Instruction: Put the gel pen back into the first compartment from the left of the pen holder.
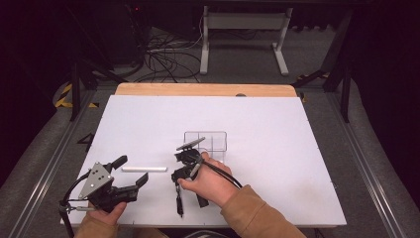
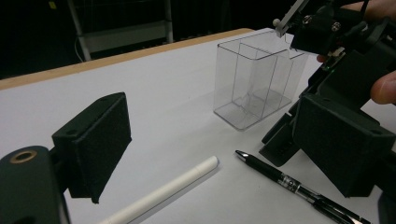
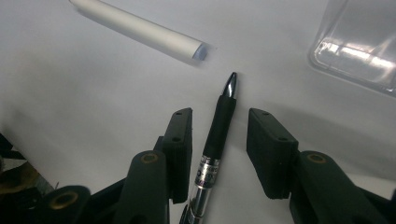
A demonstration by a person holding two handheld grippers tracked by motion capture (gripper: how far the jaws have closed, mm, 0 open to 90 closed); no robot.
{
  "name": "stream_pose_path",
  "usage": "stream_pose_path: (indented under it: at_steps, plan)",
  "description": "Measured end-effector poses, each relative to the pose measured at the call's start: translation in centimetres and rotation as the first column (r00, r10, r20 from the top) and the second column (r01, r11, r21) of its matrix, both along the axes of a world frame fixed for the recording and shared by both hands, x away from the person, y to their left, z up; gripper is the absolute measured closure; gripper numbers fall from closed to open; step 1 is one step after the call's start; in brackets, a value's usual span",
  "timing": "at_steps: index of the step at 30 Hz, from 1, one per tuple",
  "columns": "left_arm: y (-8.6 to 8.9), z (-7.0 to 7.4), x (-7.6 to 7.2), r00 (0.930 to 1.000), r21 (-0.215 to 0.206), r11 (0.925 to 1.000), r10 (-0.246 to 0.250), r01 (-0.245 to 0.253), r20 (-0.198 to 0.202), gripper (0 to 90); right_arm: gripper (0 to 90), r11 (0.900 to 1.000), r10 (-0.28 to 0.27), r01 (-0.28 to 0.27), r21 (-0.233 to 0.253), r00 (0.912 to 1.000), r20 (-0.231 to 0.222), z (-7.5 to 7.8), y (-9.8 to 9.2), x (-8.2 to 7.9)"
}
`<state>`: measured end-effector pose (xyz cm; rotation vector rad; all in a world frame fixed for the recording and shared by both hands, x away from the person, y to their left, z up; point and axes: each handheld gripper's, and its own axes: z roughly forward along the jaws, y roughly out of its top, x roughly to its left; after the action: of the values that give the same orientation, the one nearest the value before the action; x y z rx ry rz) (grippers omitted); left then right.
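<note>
Left black two-jaw gripper, held in the person's left hand at the table's near left corner, jaws spread wide. Right black two-jaw gripper, grasped by the right hand, tilted downward, jaws parted.

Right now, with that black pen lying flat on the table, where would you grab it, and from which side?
Probably from above, across the black pen's rubber grip sleeve just behind the tip. It lies flat and slim on the white table, and the open right gripper already straddles that section, one jaw on each long side.
</note>
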<state>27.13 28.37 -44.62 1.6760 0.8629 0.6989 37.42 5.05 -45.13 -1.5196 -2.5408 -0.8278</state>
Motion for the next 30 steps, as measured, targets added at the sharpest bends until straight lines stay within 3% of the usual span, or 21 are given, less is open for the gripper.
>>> stream_pose_path:
  at_steps: [15, 30]
  plan:
    - [0.0, 0.0, 0.0, 1.0, 0.005, 1.0, 0.0, 0.0, 0.002, 12.3, 72.3, 0.996, -0.053, 0.048, -0.075, 0.9965, -0.064, -1.0, 1.2, -0.3]
    - [-0.2, -0.1, 0.0, 1.0, 0.005, 1.0, 0.0, 0.0, -0.002, 12.4, 78.0, 0.988, -0.102, 0.097, -0.121, 0.9944, -0.029, -1.2, 1.9, -0.8]
